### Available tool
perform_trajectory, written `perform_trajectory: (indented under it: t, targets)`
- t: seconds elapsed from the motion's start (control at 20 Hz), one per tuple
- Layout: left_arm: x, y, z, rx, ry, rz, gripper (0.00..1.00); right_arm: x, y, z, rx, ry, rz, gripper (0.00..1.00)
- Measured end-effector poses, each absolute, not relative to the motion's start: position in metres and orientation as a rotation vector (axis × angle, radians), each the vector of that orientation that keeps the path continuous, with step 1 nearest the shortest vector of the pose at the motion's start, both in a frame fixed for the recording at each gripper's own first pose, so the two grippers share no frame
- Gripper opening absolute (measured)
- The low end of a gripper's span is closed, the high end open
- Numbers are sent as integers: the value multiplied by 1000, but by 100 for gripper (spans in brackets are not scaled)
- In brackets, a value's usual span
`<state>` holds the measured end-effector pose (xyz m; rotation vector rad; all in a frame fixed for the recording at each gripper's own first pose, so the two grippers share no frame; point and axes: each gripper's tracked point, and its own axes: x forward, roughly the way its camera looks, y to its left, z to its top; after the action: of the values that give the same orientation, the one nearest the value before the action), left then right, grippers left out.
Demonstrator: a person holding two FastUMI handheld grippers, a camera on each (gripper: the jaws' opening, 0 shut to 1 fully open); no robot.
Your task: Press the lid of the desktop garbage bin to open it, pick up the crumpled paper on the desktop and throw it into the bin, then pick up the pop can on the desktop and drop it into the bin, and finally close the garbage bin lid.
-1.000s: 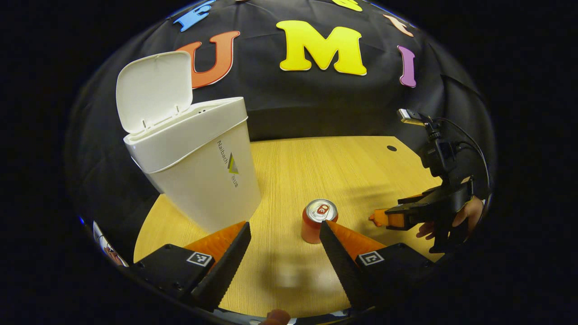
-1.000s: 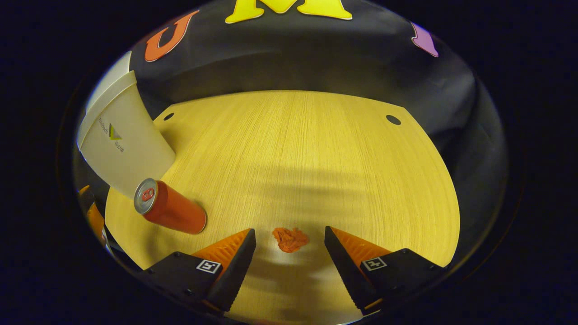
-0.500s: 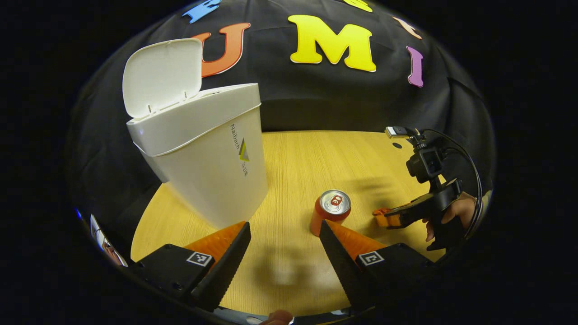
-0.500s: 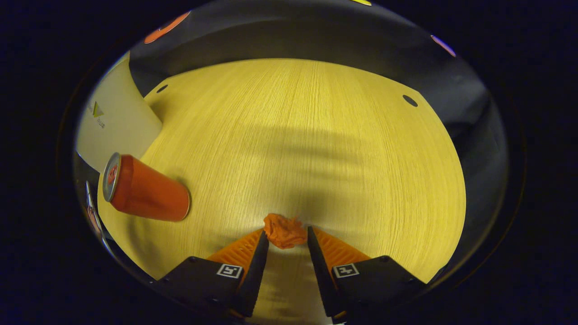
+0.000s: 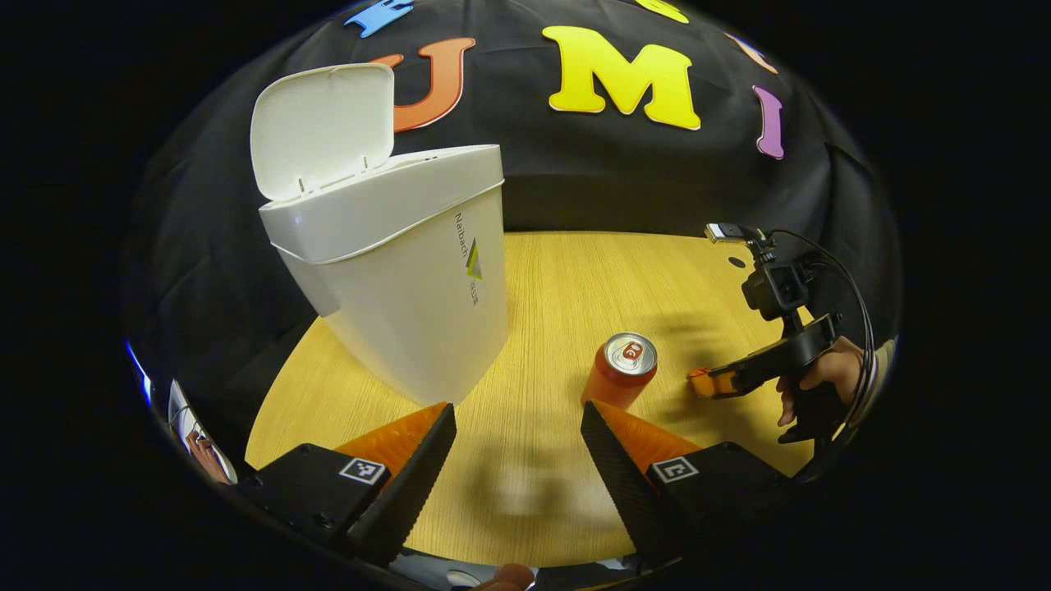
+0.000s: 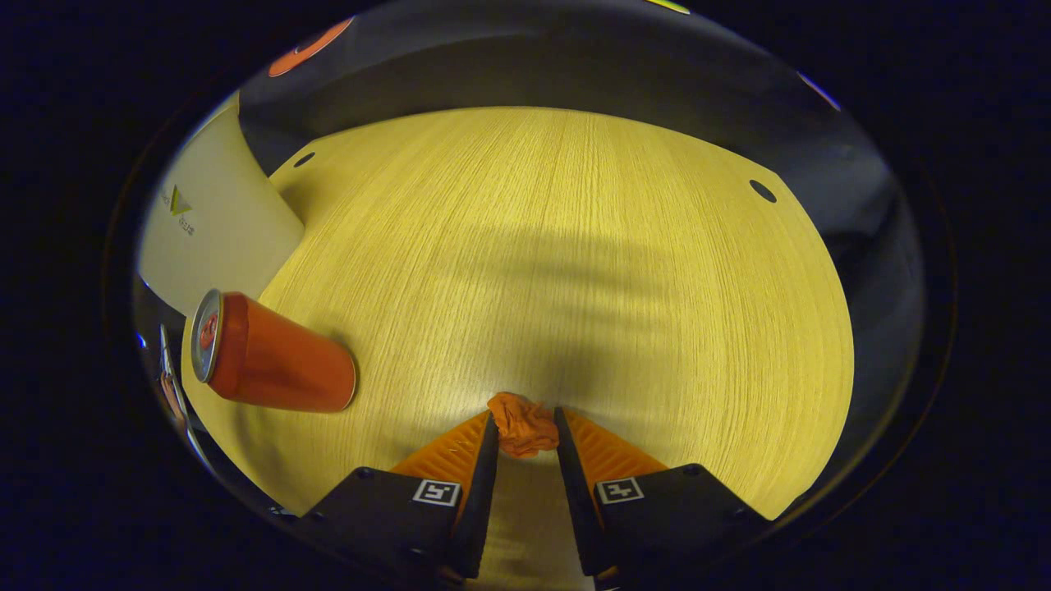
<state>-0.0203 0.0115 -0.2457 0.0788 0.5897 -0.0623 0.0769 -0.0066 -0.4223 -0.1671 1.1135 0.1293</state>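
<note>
Left gripper (image 5: 516,427): jaws spread wide, holding nothing, poised low over the tabletop. Right gripper (image 6: 525,427): fingers drawn in, pressing from both sides on a small crumpled orange paper wad (image 6: 522,425); gripped from behind by a hand (image 5: 825,376), angled downward.

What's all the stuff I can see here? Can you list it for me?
Bin: one, white, standing at the table's left side, lid flipped up.
Can: one, orange-red with a silver top, upright on the table, right of the bin.
Paper: one crumpled wad, orange, pinched between the right gripper's fingers, low over the table.
Table: one, light wood with dark holes near its far corners.
Left gripper: one, open, nothing between its fingers, facing bin and can.
Right gripper: one, shut on the paper.
Hand: one, holding the right gripper's handle.
</note>
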Motion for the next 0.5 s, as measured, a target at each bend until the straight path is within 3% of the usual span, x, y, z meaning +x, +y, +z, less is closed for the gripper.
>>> perform_trajectory:
  t: [0.05,0.1,0.5]
  targets:
    - [-22,10,-244,90,584,-65,100,78,-10,-423,-187,1104,118,48]
    - [-23,10,-242,104,581,-65,100,75,-11,-422,-200,1105,125,21]
    - [-38,-4,-226,114,543,-81,100,60,-19,-384,-192,1027,132,21]
